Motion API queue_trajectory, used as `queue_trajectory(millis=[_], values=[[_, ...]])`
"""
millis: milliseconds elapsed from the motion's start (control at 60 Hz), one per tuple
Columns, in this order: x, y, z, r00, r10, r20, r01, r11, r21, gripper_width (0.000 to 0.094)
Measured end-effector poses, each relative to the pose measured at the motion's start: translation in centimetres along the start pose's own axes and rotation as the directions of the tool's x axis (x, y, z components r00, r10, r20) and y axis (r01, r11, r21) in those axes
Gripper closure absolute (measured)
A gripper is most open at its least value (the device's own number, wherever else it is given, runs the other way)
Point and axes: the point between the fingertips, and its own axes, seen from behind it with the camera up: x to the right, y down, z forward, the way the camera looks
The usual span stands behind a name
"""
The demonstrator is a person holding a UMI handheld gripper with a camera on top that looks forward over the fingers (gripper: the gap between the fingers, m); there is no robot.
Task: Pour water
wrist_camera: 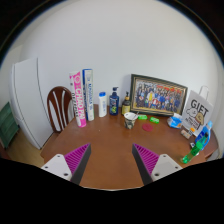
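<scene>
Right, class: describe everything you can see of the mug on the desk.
The mug is small and pale, with a greenish band or print on its side. It stands upright on the wooden desk, in front of the framed photo and right of the dark bottle. It lies well beyond the open gripper; nothing touches it. Its contents are hidden.

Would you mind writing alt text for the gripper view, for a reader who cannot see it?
The open gripper hovers empty over a wooden table. Beyond its fingers, by the wall, stand books, bottles, a mug and a framed photo.
</scene>
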Motion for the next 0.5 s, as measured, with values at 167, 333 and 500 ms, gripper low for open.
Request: queue_trajectory(millis=[167, 333, 500], values=[[4.9, 1.9, 0.8, 0.998, 0.033, -0.059, -0.033, 0.999, 0.003, 0.0082], [13.6, 4.6, 0.2, 0.988, 0.08, -0.128, -0.079, 0.997, 0.015, 0.0083], [25.0, 9.6, -0.1, 0.969, 0.114, -0.218, -0.11, 0.993, 0.028, 0.0082]])
